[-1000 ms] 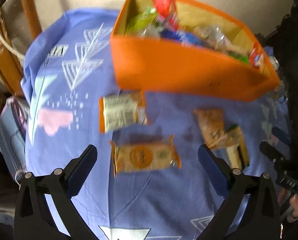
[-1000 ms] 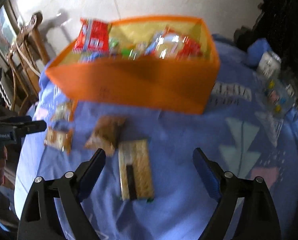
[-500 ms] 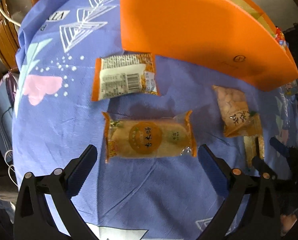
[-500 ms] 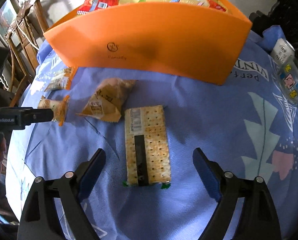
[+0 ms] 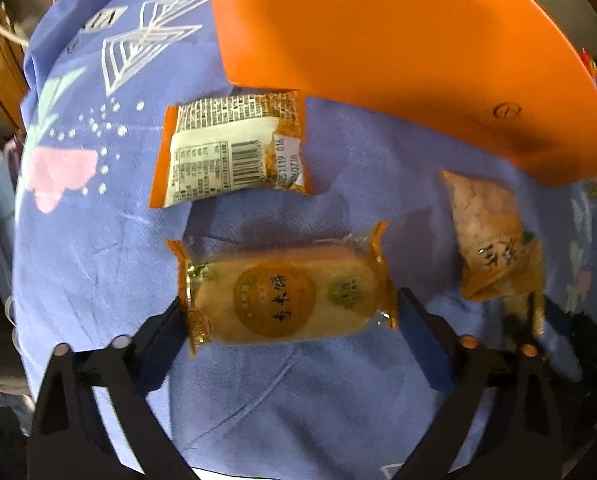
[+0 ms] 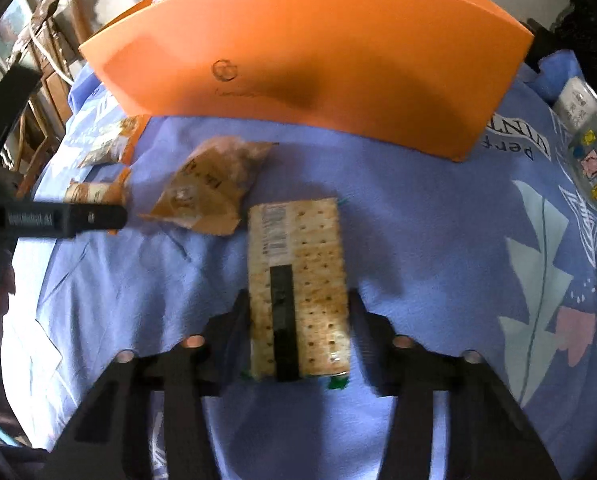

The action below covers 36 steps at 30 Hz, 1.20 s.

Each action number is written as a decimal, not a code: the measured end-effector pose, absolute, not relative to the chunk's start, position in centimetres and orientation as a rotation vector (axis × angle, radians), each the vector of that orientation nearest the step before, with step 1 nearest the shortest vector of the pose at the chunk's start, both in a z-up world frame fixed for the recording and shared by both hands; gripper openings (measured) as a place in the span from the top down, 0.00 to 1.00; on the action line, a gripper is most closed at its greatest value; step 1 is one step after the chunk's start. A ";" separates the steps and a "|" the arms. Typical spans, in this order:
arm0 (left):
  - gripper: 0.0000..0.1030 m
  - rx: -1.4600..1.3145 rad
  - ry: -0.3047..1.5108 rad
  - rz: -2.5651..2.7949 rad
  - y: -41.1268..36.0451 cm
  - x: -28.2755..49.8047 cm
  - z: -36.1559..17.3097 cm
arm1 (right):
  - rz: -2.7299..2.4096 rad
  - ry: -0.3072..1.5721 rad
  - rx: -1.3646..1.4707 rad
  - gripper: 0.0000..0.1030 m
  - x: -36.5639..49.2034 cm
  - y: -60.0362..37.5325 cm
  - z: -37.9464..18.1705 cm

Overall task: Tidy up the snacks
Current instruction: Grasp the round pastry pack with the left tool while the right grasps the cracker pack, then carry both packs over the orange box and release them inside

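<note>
My left gripper (image 5: 288,316) has its fingers pressed against both ends of an orange-wrapped pastry packet (image 5: 282,296) lying on the blue cloth. My right gripper (image 6: 296,320) has its fingers against both long sides of a cracker pack (image 6: 298,284). Another orange packet (image 5: 230,152) lies label-up just beyond the pastry. A tan crumpled snack bag (image 5: 490,240) lies to the right; it also shows in the right wrist view (image 6: 210,188). The orange box (image 6: 310,64) stands behind, with snacks inside.
The blue patterned tablecloth (image 6: 458,240) covers the table. A clear container with coloured stickers (image 6: 590,164) and a small can (image 6: 578,100) stand at the far right. Wooden chairs (image 6: 42,60) stand at the left beyond the table edge.
Both grippers have dropped towards the table and moved forward. The left jaws have closed in on the pastry packet and the right jaws on the cracker pack.
</note>
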<state>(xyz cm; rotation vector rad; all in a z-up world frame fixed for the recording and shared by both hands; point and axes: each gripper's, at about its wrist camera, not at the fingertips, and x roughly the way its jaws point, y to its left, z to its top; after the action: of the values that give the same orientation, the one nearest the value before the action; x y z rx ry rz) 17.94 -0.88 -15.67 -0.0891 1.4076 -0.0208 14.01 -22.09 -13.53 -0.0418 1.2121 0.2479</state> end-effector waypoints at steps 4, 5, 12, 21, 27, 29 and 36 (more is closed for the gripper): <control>0.25 -0.110 1.410 -0.052 -0.6 17.6 -14.9 | 0.241 1.233 -0.020 0.54 13.9 -22.9 -13.4; 0.25 -0.110 1.405 -0.057 -0.5 17.6 -14.6 | 0.242 1.239 0.003 0.54 13.8 -23.2 -13.3; 0.25 -0.123 1.369 -0.074 0.5 16.0 -12.8 | 0.261 1.221 0.036 0.54 13.5 -23.9 -11.6; 0.25 -0.140 1.312 -0.112 2.3 14.0 -9.9 | 0.266 1.186 0.079 0.54 12.7 -24.9 -9.2; 0.25 -0.140 1.267 -0.131 1.8 13.5 -7.4 | 0.282 1.136 0.151 0.54 12.6 -26.1 -6.5; 0.25 -0.148 1.246 -0.142 1.3 13.8 -6.1 | 0.291 1.104 0.172 0.54 12.8 -26.6 -5.2; 0.25 -0.151 1.141 -0.182 0.1 16.9 -0.9 | 0.305 0.974 0.232 0.54 15.7 -28.4 0.0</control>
<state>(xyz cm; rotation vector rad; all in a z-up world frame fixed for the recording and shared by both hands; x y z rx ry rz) 16.90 0.14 -0.92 -0.1507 1.1405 -0.1816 15.67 -28.39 0.01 0.2324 0.9737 0.3052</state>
